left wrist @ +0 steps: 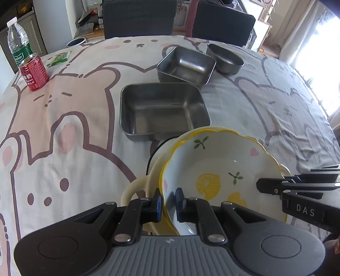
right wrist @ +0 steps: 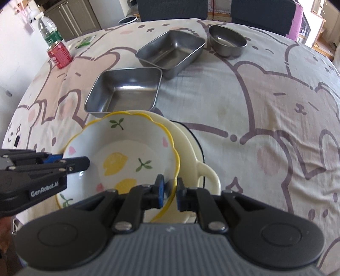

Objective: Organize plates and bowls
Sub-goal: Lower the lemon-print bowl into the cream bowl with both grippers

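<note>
A white lemon-print bowl (left wrist: 221, 169) with a yellow scalloped rim sits tilted in a cream two-handled bowl (left wrist: 136, 191) at the table's near edge. My left gripper (left wrist: 169, 201) is shut on the lemon bowl's left rim. My right gripper (right wrist: 169, 192) is shut on its right rim (right wrist: 170, 169); the cream bowl (right wrist: 204, 169) lies under it. Each gripper shows in the other's view: the right gripper (left wrist: 282, 186) and the left gripper (right wrist: 63, 163). Two square steel trays (left wrist: 163, 110) (left wrist: 187, 64) and a round steel bowl (left wrist: 226, 58) stand further back.
A red milk can (left wrist: 34, 72), a water bottle (left wrist: 18, 40) and a green packet (left wrist: 60, 57) stand at the far left on the bear-print tablecloth (left wrist: 63, 127). Two dark chairs (left wrist: 140, 17) stand behind the table.
</note>
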`<state>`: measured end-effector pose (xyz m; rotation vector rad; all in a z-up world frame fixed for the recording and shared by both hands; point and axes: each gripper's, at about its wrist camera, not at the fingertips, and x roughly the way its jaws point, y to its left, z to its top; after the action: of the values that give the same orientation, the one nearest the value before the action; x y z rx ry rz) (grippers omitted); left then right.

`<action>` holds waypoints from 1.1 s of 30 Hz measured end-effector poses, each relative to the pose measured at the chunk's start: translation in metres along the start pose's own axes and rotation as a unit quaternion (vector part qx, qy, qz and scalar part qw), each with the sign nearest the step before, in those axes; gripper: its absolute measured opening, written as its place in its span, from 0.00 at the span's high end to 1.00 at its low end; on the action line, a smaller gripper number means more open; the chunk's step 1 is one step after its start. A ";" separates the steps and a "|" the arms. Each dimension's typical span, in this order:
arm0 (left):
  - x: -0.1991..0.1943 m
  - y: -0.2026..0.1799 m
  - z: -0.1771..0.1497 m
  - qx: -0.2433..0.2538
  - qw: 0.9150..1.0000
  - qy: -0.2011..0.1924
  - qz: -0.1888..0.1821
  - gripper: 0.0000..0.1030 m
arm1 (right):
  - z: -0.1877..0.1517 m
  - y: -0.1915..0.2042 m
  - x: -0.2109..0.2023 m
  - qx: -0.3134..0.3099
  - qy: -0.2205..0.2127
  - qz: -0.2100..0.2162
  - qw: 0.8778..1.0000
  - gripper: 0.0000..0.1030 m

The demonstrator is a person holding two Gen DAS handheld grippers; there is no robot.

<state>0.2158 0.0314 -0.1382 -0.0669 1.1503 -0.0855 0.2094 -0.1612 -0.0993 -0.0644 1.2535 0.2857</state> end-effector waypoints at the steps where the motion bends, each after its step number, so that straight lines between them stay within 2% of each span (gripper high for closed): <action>1: 0.001 -0.001 0.000 0.001 1.000 0.001 0.001 0.87 | 0.000 0.001 0.001 -0.002 0.002 -0.001 1.000 0.87; 22: 0.011 -0.008 0.001 0.030 0.999 0.022 0.008 0.86 | 0.003 0.007 0.015 -0.021 0.031 -0.025 0.999 0.83; 33: 0.011 -0.006 0.001 0.033 0.999 0.022 0.006 0.87 | 0.004 0.001 0.017 -0.005 0.038 -0.012 0.999 0.85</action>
<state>0.2210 0.0240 -0.1474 -0.0001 1.1907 -0.1150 0.2179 -0.1563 -0.1137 -0.0993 1.3258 0.2704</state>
